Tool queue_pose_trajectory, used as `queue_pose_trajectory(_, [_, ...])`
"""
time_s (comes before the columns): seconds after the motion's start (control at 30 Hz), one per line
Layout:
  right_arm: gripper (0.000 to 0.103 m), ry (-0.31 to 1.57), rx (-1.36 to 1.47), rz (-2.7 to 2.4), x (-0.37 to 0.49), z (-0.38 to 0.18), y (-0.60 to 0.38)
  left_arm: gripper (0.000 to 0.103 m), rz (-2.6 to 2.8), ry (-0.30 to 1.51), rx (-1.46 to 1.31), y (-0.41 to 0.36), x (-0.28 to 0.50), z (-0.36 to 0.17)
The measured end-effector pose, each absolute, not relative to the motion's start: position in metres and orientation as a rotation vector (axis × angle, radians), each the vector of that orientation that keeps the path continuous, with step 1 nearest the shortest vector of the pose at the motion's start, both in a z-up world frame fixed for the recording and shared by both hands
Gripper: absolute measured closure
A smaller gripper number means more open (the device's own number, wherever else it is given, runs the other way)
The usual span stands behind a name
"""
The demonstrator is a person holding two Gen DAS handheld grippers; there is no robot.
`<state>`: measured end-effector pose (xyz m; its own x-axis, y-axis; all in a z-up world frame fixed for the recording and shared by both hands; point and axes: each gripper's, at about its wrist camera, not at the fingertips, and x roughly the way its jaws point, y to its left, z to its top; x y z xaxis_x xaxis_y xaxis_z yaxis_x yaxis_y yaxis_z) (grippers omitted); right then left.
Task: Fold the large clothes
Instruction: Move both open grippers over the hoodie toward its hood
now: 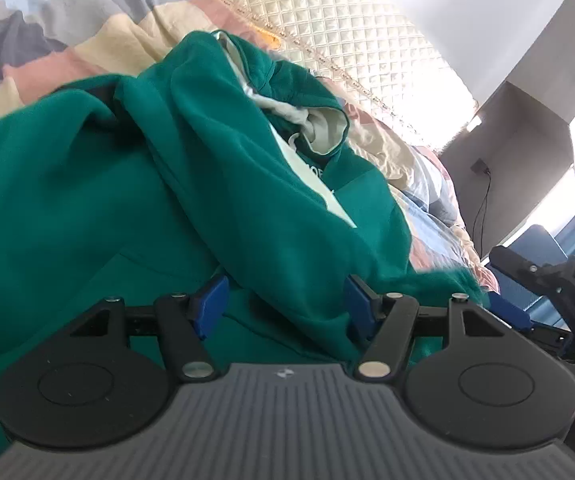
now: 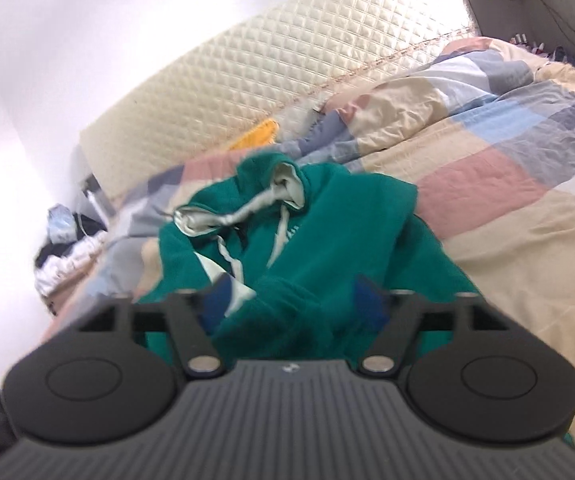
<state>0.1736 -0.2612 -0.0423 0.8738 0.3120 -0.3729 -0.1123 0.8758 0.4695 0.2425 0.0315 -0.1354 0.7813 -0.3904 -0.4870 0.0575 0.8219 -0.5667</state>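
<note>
A green hoodie (image 1: pixel 87 200) with a white-lined hood (image 1: pixel 319 124) lies bunched on the bed. My left gripper (image 1: pixel 283 304) is open, its blue fingers (image 1: pixel 207 304) spread on either side of a fold of green cloth. My right gripper (image 2: pixel 291 304) is also open over the hoodie (image 2: pixel 327 224), with a sleeve fold between its blue fingers (image 2: pixel 367 300). The hood (image 2: pixel 287 184) and white drawstrings (image 2: pixel 279 236) lie beyond it. The right gripper also shows at the right edge of the left wrist view (image 1: pixel 511 312).
The hoodie rests on a patchwork quilt (image 2: pixel 487 184) in pink, beige, grey and blue. A cream quilted headboard (image 2: pixel 267 68) runs behind it. A yellow item (image 2: pixel 255 136) lies by the headboard. Clutter (image 2: pixel 63 240) sits on the floor at left.
</note>
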Motion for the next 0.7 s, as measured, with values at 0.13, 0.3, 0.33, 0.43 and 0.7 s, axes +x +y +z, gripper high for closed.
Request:
queue_pose_trajectory(0.13, [0.027, 0.548, 0.439, 0.258, 0.186, -0.052, -0.253, 0.034, -0.243, 0.645, -0.557, 0.028, 0.252, -0.145])
queue_pose_trajectory(0.3, [0.032, 0.761, 0.423, 0.169, 0.199, -0.083, -0.257, 0.034, -0.221, 0.633, -0.559, 0.028, 0.249, -0.145])
queue_pose_trajectory(0.33, [0.033, 0.789, 0.444, 0.146, 0.200, -0.089, -0.262, 0.034, -0.219, 0.629, -0.561, 0.029, 0.247, -0.145])
queue_pose_trajectory(0.43, [0.037, 0.836, 0.472, 0.097, 0.203, -0.098, -0.271, 0.034, -0.213, 0.612, -0.554, 0.029, 0.242, -0.141])
queue_pose_trajectory(0.7, [0.036, 0.722, 0.498, 0.107, 0.188, -0.075, -0.272, 0.035, -0.199, 0.595, -0.550, 0.032, 0.240, -0.134])
